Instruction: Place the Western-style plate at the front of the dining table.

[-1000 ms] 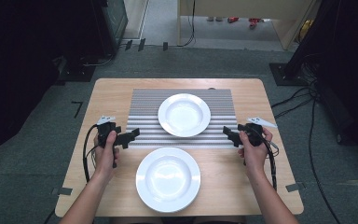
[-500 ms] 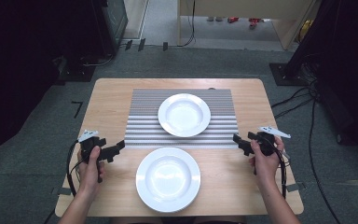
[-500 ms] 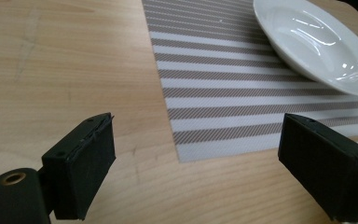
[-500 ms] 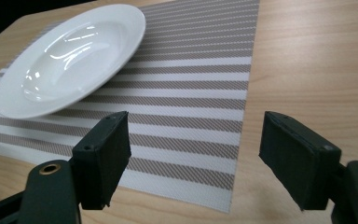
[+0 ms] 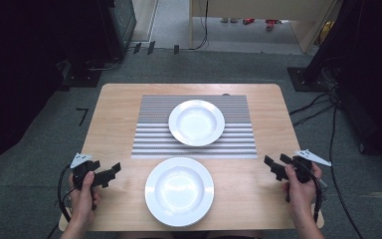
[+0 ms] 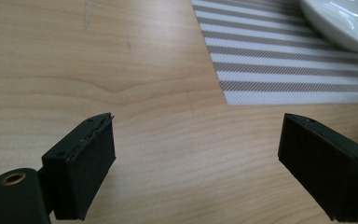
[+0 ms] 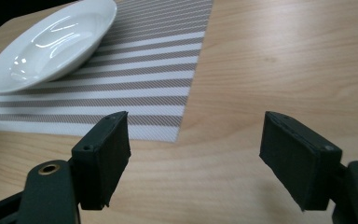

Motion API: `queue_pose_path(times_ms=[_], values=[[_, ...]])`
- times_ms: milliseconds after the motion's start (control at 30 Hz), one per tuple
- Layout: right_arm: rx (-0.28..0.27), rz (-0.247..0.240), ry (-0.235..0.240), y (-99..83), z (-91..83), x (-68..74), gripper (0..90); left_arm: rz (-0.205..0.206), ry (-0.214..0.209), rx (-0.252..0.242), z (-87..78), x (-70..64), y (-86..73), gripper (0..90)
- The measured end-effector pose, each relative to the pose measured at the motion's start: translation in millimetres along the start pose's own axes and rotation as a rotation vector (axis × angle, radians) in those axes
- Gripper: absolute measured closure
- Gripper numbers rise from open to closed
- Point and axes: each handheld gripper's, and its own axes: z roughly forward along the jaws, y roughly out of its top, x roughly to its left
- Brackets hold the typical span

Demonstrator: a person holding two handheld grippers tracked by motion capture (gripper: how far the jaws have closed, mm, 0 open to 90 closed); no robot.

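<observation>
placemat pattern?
Grey and white stripes on the placemat; clearest in the high view.

Right gripper (image 7: pixel 196 158): two black jaws rising from the lower edge, spread wide, nothing between them, bare wood below. Table (image 7: pixel 298 60): light wood grain. Striped placemat (image 7: pixel 140 70): grey and white bands, its near corner ahead of the left jaw. White deep plate (image 7: pixel 51 42): glossy, resting on the placemat, upper left.

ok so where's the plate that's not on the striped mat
In the high view the near plate sits on bare wood at the table's front edge, just below the striped mat, between the left gripper and right gripper.
</observation>
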Motion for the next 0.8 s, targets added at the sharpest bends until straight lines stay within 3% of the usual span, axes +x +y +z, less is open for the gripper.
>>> queue_pose_path(times_ms=[267,533,800], values=[[0.011,0.016,-0.039,-18.6,-21.2,-22.0,24.2,0.038,0.088,0.009,-9.1,11.3,-19.1,11.2],[0.032,0.036,-0.077,-34.2,-34.7,-36.5,23.9,0.036,0.130,0.025,-18.5,20.7,-31.7,11.2],[0.053,0.009,-0.127,-49.0,-49.3,-43.2,23.6,0.050,0.168,0.036,-31.5,27.5,-42.8,11.2]])
